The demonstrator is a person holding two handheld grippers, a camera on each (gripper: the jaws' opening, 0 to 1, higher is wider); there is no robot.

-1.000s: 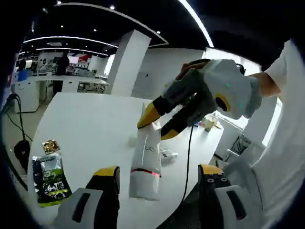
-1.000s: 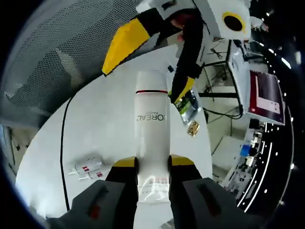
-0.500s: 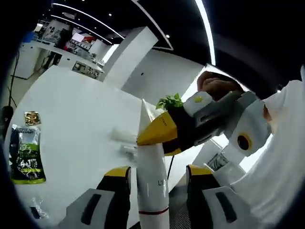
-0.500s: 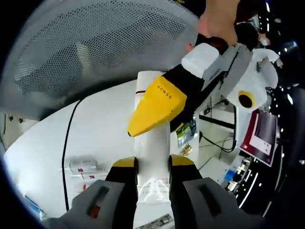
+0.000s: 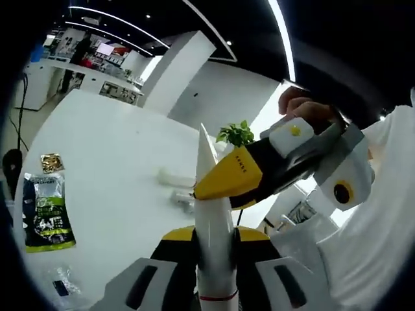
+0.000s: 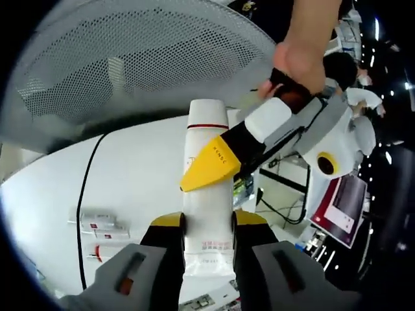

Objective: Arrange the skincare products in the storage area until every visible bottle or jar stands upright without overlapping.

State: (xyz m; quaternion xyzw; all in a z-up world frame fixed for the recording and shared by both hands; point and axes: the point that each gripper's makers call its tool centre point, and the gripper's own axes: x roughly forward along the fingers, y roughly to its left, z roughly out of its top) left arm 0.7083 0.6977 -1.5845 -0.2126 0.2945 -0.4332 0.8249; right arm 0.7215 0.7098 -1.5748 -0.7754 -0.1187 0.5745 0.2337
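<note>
In the left gripper view, the left gripper [image 5: 214,243] has its yellow-tipped jaws pinching the white tube [image 5: 214,220] on both sides just above a thin red band. The tube rises from between them and narrows to its flat crimped end, seen edge-on. The right gripper [image 5: 228,188] comes in from the right, one yellow jaw lying across the tube partway up, with a hand [image 5: 305,110] on its grey and white body. Beyond, on the white surface [image 5: 110,155], a green and black packet [image 5: 47,217] lies toward the left edge with a small gold packet [image 5: 50,162] just past it. Two small white tubes [image 5: 178,188] lie near the middle, behind the held tube. A green plant [image 5: 235,134] shows past the far edge.

The right gripper view looks along the same tube [image 6: 207,194] from its crimped end, where small print is visible. The right gripper [image 6: 208,227] has its jaws pressed against the tube's two sides; the red band and cap sit at the far end. The left gripper [image 6: 214,170] crosses in front, its yellow jaw over the tube's middle, held by a hand [image 6: 299,61]. On the surface [image 6: 130,175], a black cable [image 6: 87,194] runs along it, and small white tubes with red marks [image 6: 97,227] lie toward the left. A grey mesh chair back [image 6: 142,58] stands behind
</note>
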